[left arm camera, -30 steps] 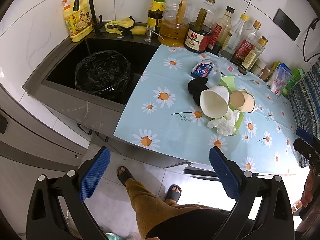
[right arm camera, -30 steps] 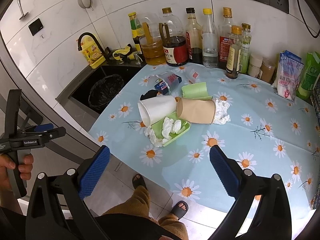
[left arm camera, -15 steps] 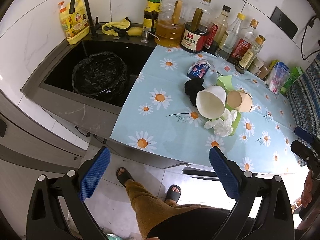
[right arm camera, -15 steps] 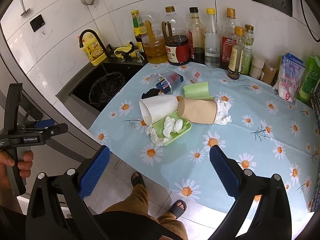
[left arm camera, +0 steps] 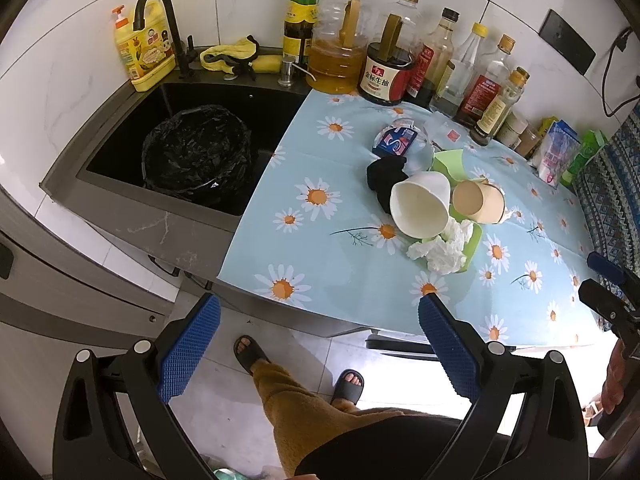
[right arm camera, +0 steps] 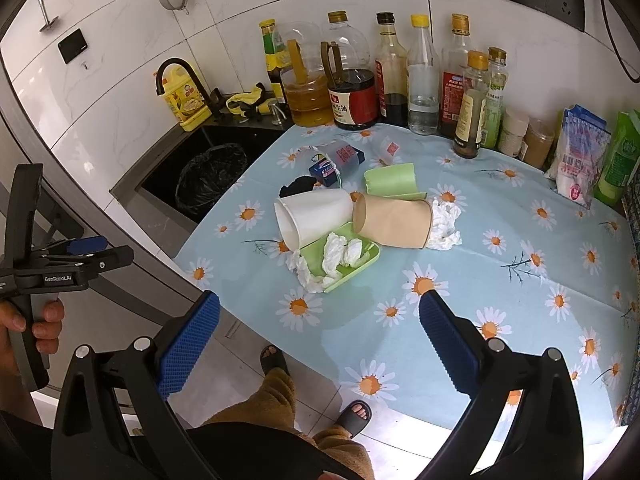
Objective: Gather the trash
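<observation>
Trash lies mid-counter on the daisy cloth: a white paper cup (right arm camera: pixel 310 216) on its side, a brown paper cup (right arm camera: pixel 394 220) beside it, crumpled tissues (right arm camera: pixel 344 252) on a green tray (right arm camera: pixel 360 266), a black scrap (right arm camera: pixel 298 186), a clear plastic cup with a blue label (right arm camera: pixel 336 162) and a green cup (right arm camera: pixel 390 180). The same pile shows in the left wrist view, with the white cup (left arm camera: pixel 420 210) and tissues (left arm camera: pixel 440 250). A black-lined bin (left arm camera: pixel 196 152) sits in the sink. My left gripper (left arm camera: pixel 318 344) and right gripper (right arm camera: pixel 318 340) are open and empty, held off the counter's front edge.
Oil and sauce bottles (right arm camera: pixel 356 92) line the back wall. Packets (right arm camera: pixel 580 152) stand at the back right. A black tap (left arm camera: pixel 156 20) and yellow soap bottle (left arm camera: pixel 140 52) stand behind the sink. The person's legs and sandals (left arm camera: pixel 248 354) are below the counter edge.
Both grippers have drifted slightly, the left view shifting a little rightward toward the sink side. Both stay open. The trash has not moved.
</observation>
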Available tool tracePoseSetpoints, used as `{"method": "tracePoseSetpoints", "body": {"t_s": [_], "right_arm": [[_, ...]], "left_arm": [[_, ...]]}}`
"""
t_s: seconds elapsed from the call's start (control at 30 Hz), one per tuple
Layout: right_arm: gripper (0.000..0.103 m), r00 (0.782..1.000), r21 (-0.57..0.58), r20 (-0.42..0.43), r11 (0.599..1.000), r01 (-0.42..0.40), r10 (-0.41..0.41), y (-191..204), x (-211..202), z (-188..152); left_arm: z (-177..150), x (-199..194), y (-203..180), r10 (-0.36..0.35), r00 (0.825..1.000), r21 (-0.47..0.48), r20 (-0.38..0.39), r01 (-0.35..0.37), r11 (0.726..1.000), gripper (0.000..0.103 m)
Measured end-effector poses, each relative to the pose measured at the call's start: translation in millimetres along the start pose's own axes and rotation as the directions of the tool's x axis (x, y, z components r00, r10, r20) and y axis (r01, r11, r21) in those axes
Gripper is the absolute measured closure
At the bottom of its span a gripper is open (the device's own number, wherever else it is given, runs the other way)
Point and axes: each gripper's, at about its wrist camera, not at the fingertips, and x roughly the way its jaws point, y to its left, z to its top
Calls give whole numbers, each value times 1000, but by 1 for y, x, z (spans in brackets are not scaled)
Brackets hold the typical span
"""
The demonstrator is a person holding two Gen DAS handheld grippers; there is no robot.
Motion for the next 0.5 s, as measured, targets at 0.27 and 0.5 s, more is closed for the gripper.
{"method": "tracePoseSetpoints", "body": {"t_s": [0.27,0.5], "right_arm": [[4,1000,-4,1,1000,-6,6,1,1,-2],[4,1000,-6,1,1000,-24,24,-2,1,-5]], "left_arm": [[2,1,2,-1,1000,0,-6,1,1000,7],[-1,-2,-1,15,1000,-1,-7,-15,1000,7]]}}
